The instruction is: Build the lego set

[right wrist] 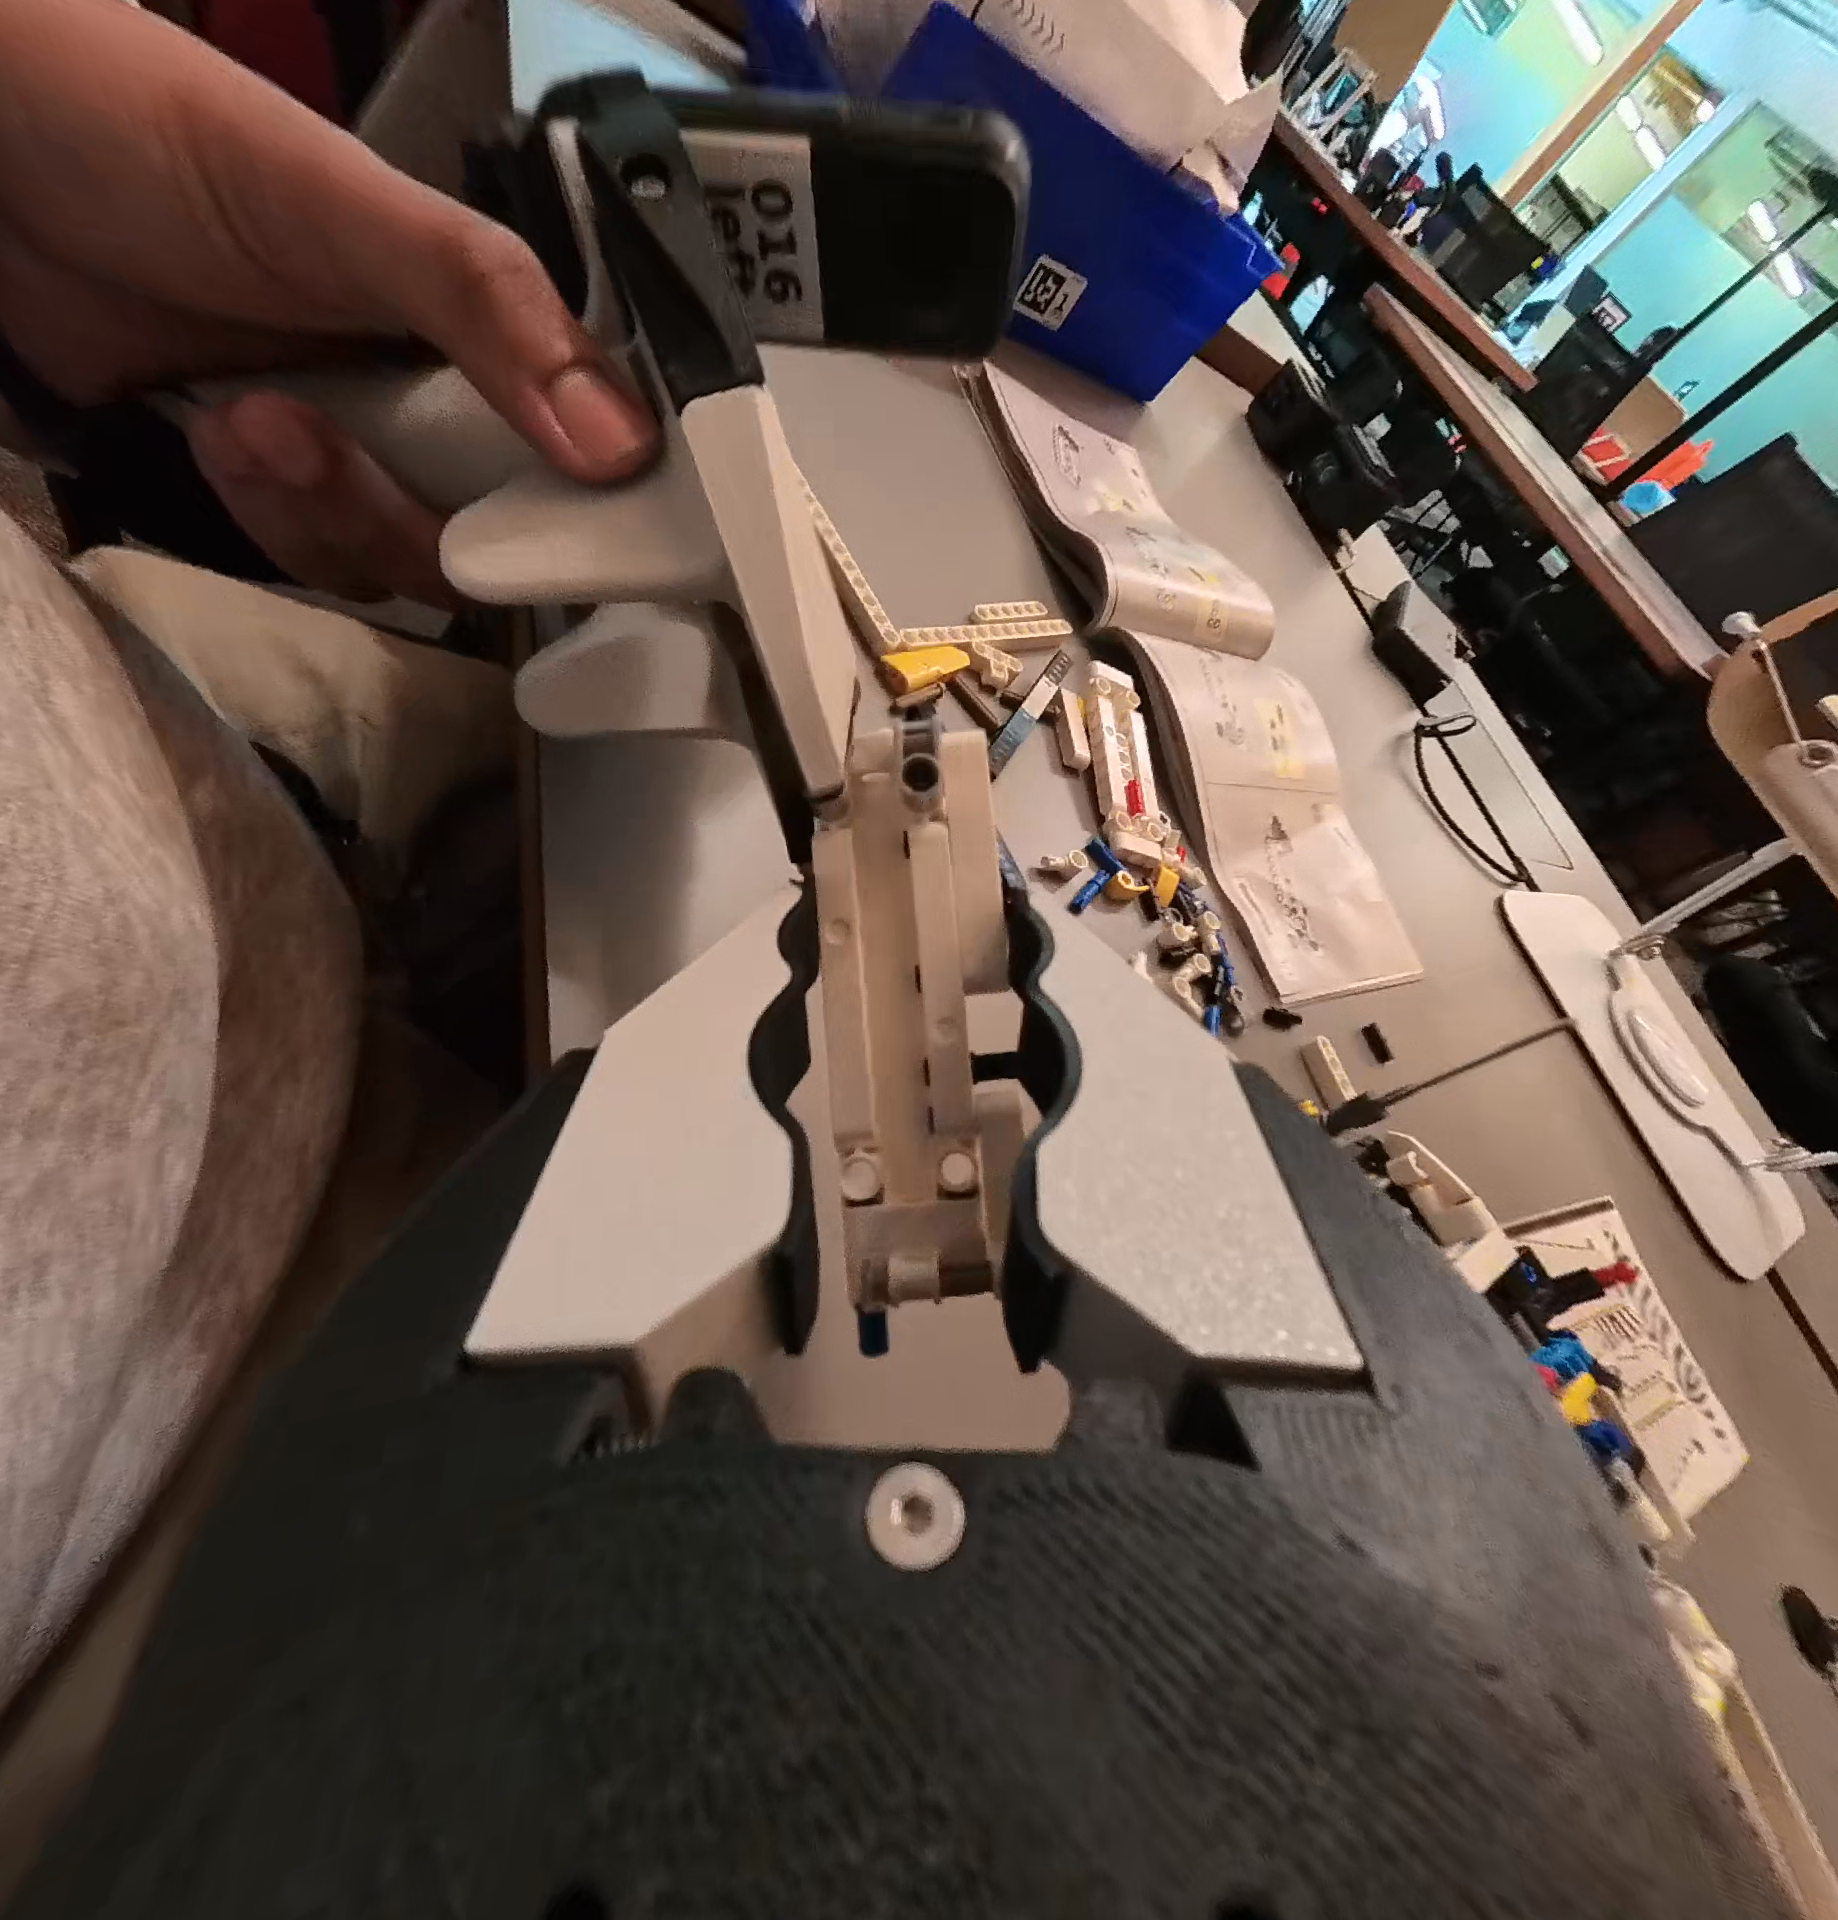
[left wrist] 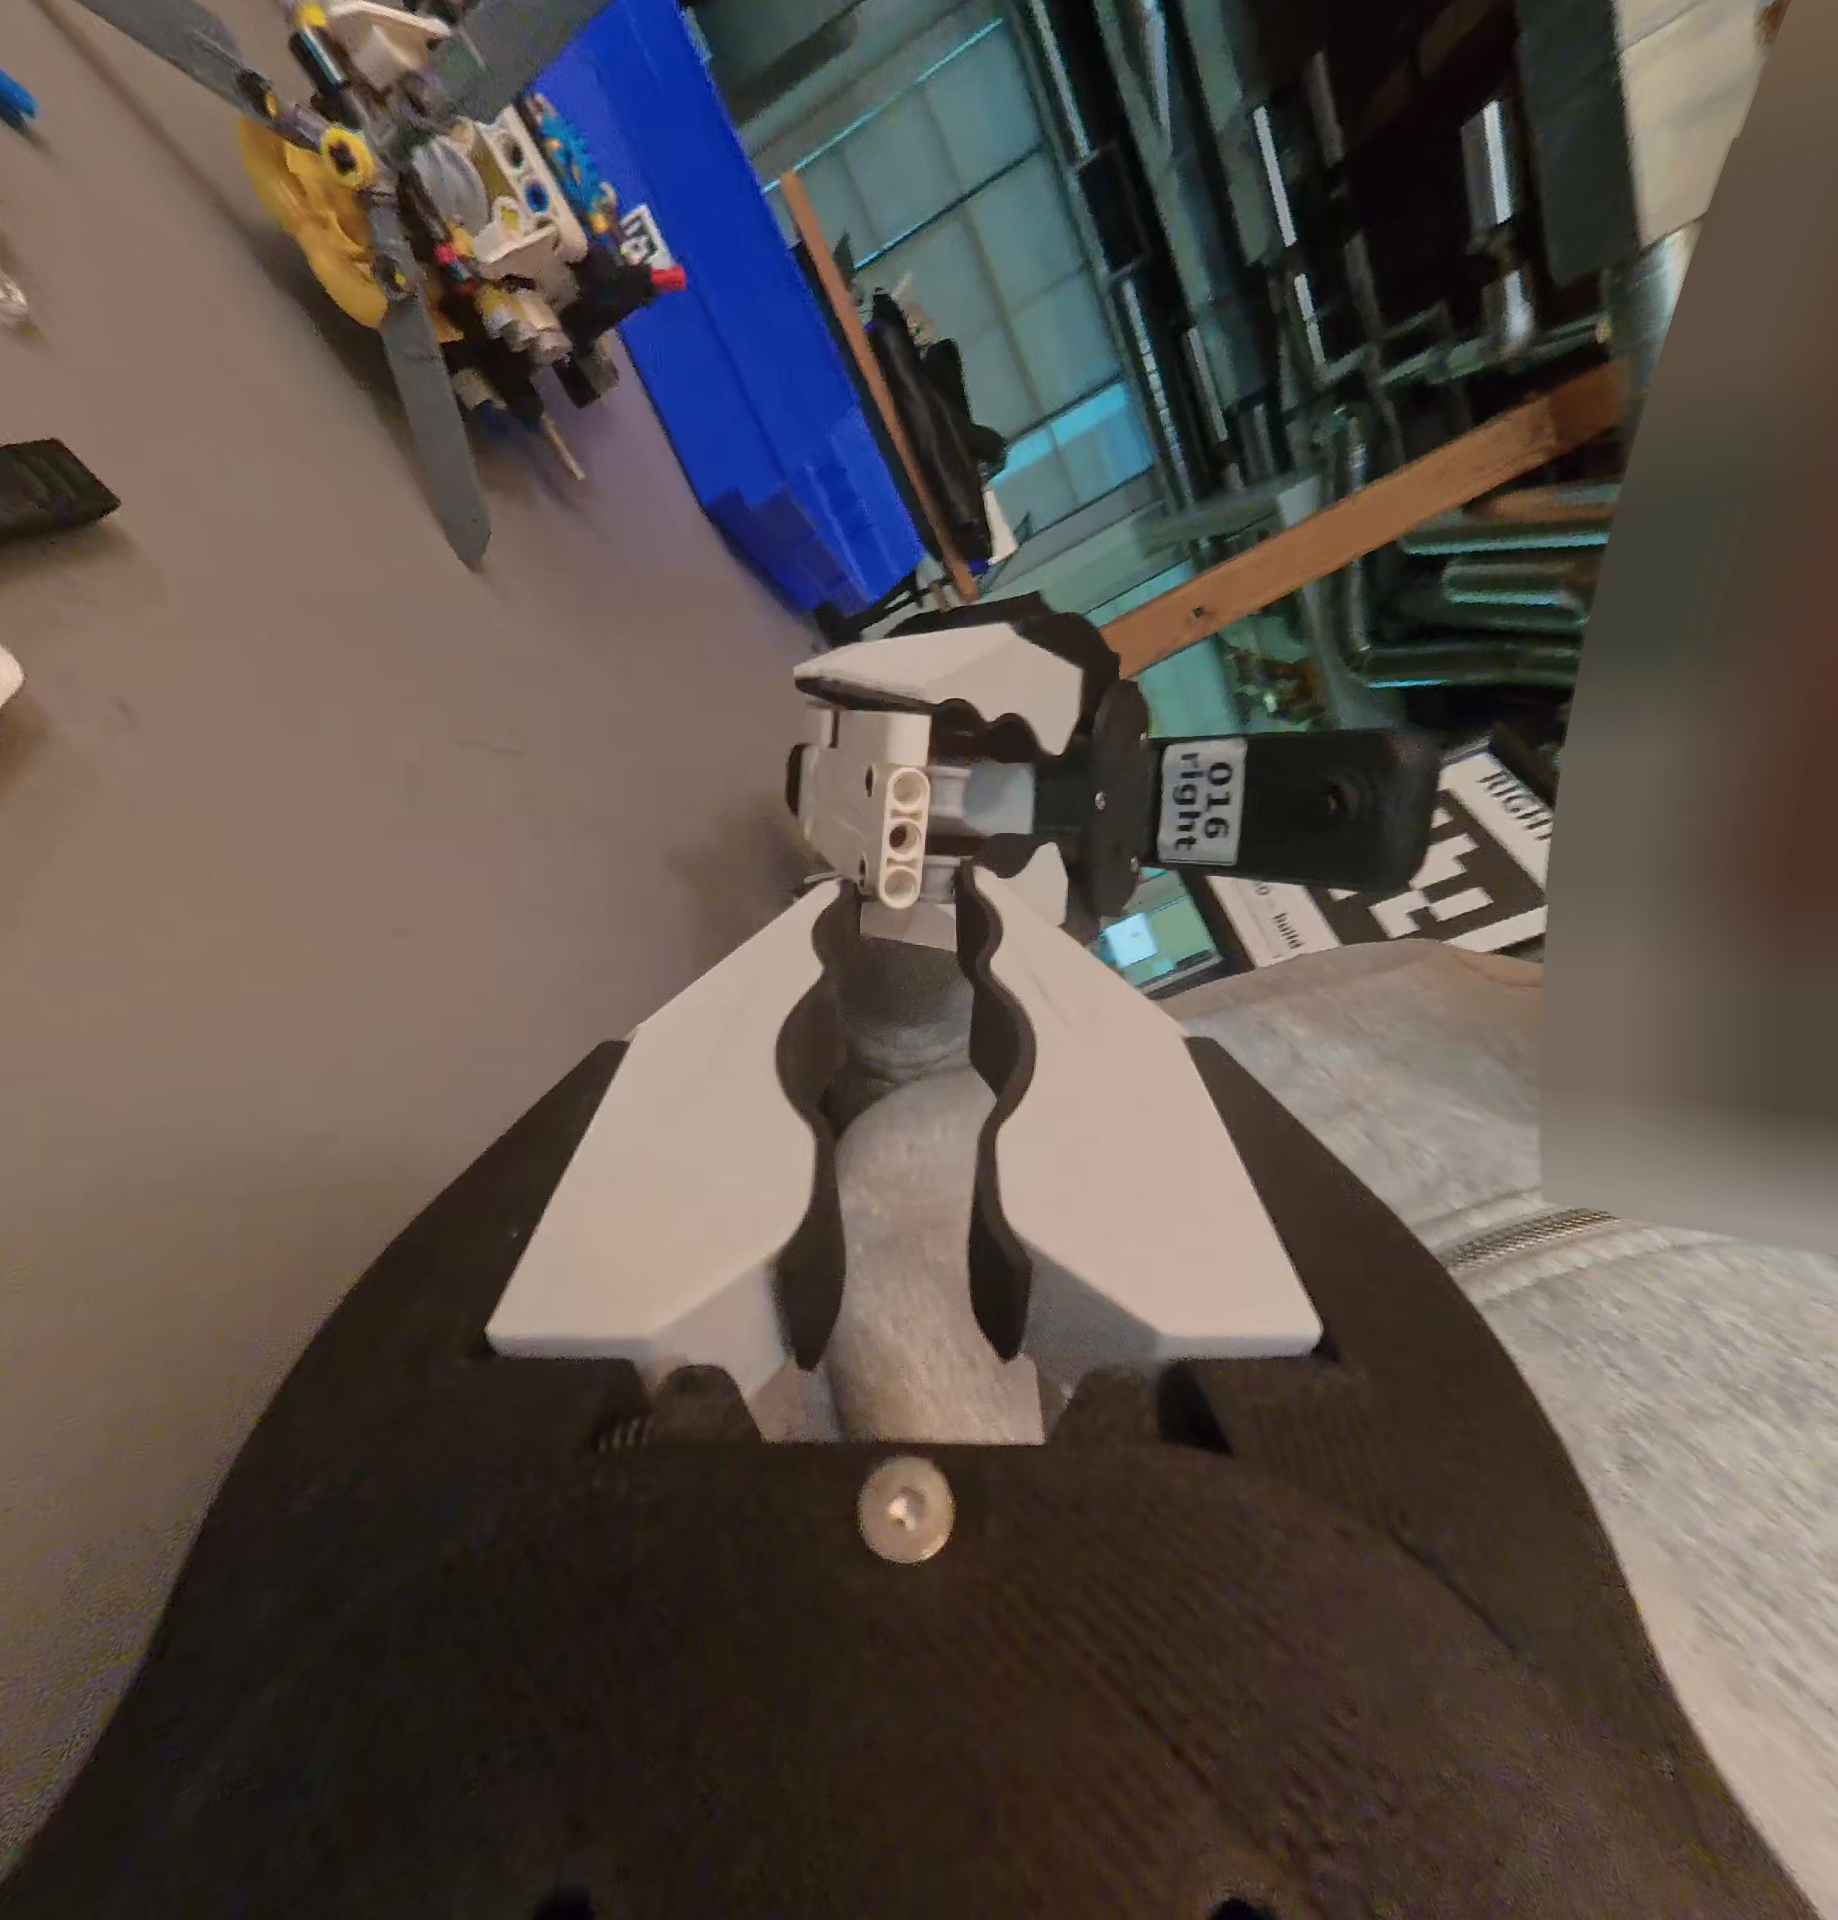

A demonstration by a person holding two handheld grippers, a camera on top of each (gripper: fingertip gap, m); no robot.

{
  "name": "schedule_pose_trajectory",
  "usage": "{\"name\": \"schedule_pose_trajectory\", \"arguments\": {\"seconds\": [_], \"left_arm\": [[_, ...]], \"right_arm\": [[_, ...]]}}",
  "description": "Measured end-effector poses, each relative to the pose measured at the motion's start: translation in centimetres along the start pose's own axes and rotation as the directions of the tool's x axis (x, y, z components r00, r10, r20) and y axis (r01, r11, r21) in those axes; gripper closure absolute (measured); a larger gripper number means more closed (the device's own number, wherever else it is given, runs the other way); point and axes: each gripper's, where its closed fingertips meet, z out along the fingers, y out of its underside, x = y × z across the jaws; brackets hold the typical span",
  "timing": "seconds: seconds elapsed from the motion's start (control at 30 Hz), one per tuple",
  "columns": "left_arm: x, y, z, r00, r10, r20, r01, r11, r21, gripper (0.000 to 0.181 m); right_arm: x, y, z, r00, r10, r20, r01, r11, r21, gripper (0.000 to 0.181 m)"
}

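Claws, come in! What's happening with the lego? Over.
Right claw shut on white lego piece, off the table. Left claw pinching its end. Nothing in the way.

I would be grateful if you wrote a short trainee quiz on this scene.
1. True or false: the right gripper is shut on the white assembly.
2. What touches the assembly's far end? A: left gripper; B: bare hand; C: booklet.
3. What colour is the bin behind the booklets?

Key: 1 true; 2 A; 3 blue.
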Motion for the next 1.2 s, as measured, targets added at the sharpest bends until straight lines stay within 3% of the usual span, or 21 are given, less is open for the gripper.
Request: {"name": "schedule_pose_trajectory", "arguments": {"seconds": [0.1,0.2,0.33,0.47,0.63,0.8,1.2], "left_arm": [[0.2,-0.7,-0.1,0.998,0.063,0.02,-0.063,0.997,0.036,0.151],[0.1,-2.0,-0.6,0.949,0.272,0.16,-0.284,0.957,0.059,0.143],[0.4,-2.1,-0.9,0.759,0.584,0.287,-0.589,0.804,-0.079,0.148],[-0.1,-1.0,-0.5,0.58,0.759,0.295,-0.712,0.649,-0.269,0.154],[-1.5,0.0,0.1,0.475,0.833,0.283,-0.733,0.553,-0.397,0.156],[-1.7,-0.5,-0.2,0.397,0.863,0.311,-0.759,0.5,-0.418,0.166],[-2.0,-0.4,0.0,0.363,0.878,0.313,-0.766,0.472,-0.436,0.171]], "right_arm": [[0.4,0.3,-0.1,0.997,0.075,0.009,-0.075,0.997,-0.018,0.146],[0.4,0.8,-0.2,0.986,0.161,0.045,-0.159,0.986,-0.049,0.146],[0.2,1.0,-0.4,0.963,0.251,0.095,-0.245,0.967,-0.073,0.146],[-0.3,1.7,-0.2,0.944,0.301,0.132,-0.285,0.95,-0.131,0.146],[-1.1,2.3,-0.1,0.913,0.364,0.183,-0.334,0.927,-0.171,0.146],[-1.2,2.3,0.0,0.894,0.402,0.197,-0.373,0.912,-0.168,0.146],[-1.2,2.6,0.2,0.879,0.434,0.2,-0.402,0.898,-0.179,0.146]]}}
